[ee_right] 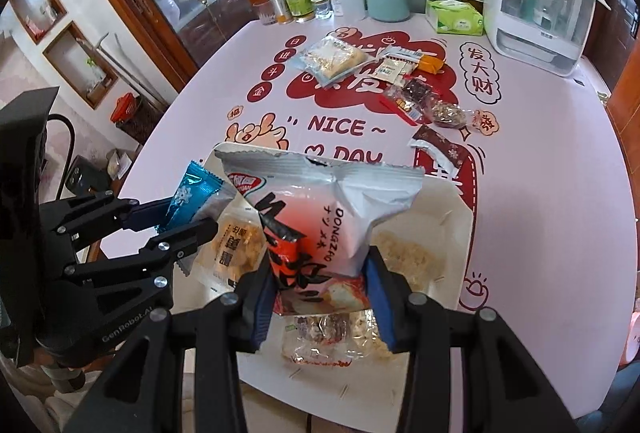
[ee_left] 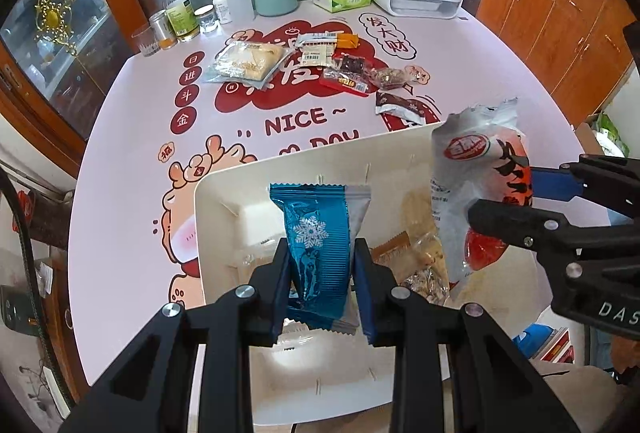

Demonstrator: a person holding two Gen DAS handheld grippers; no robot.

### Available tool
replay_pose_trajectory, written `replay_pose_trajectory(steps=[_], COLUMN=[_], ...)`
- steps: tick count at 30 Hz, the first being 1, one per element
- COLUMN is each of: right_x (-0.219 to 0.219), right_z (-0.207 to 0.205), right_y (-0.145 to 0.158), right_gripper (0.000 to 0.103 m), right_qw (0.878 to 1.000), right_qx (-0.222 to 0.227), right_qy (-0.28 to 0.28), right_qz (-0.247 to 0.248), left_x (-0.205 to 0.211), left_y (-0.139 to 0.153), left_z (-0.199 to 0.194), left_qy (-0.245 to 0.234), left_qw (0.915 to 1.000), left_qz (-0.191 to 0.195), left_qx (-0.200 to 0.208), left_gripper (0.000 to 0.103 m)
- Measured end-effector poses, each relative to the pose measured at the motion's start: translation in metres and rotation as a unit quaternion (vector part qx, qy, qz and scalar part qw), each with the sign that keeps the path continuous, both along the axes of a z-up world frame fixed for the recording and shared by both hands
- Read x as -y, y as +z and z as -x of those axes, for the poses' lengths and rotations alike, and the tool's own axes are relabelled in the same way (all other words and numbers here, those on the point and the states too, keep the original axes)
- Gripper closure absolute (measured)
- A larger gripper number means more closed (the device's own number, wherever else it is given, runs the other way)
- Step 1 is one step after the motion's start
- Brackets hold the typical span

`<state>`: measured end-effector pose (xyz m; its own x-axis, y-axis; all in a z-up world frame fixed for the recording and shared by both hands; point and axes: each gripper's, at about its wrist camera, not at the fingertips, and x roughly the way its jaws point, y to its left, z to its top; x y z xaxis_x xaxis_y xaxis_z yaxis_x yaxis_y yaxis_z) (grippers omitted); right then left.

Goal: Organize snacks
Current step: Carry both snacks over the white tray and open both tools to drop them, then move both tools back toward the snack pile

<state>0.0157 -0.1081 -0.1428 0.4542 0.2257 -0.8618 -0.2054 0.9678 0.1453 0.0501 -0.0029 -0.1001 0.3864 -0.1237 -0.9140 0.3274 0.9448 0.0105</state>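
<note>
Snacks sit pinched in both claws above the white tray (ee_left: 224,201): left claw (ee_left: 322,285) clamps one blue packet (ee_left: 316,237), right claw (ee_right: 320,297) clamps one red-and-white bag (ee_right: 324,217). Several clear-wrapped snacks lie in the tray. Beyond the tray, seven or so packets (ee_left: 316,65) lie loose on the table (ee_left: 132,121).

We saw a blue snowflake-printed snack packet (ee_left: 320,237) held upright over the white divided tray (ee_left: 224,193), beside a torn-open silver-and-red bag (ee_right: 320,217). Clear-wrapped snacks (ee_right: 332,337) lay in the tray; more packets (ee_left: 304,63) lay clustered farther back on the tabletop (ee_left: 132,137).
</note>
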Motion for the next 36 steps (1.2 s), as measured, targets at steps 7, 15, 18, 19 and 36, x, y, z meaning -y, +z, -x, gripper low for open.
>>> replay_pose_trajectory(steps=[7, 15, 18, 19, 36], right_x=[-0.0036, -0.0013, -0.0008, -0.0007, 0.0026], right_z=[-0.0020, -0.0002, -0.0005, -0.0004, 0.0001], right_y=[-0.0055, -0.0006, -0.0012, -0.0014, -0.0028], right_gripper=[0.055, 0.048, 0.048, 0.048, 0.048], right_qw=[1.000, 1.000, 1.000, 1.000, 1.000], right_qx=[-0.011, -0.002, -0.002, -0.002, -0.001], right_qy=[0.001, -0.002, 0.001, 0.001, 0.000], right_qz=[0.009, 0.003, 0.002, 0.002, -0.001], left_x=[-0.0036, -0.0061, -0.0049, -0.0049, 0.0008], left_y=[0.0018, 0.0001, 0.0005, 0.0002, 0.0007], left_z=[0.0043, 0.0028, 0.0034, 0.0036, 0.0065], left_qy=[0.014, 0.021, 0.021, 0.021, 0.018], left_qw=[0.9998, 0.9997, 0.9996, 0.9996, 0.9996], left_qz=[-0.009, -0.010, -0.013, -0.014, -0.017], left_qx=[0.012, 0.010, 0.011, 0.011, 0.013], left_gripper=[0.020, 0.017, 0.017, 0.017, 0.017])
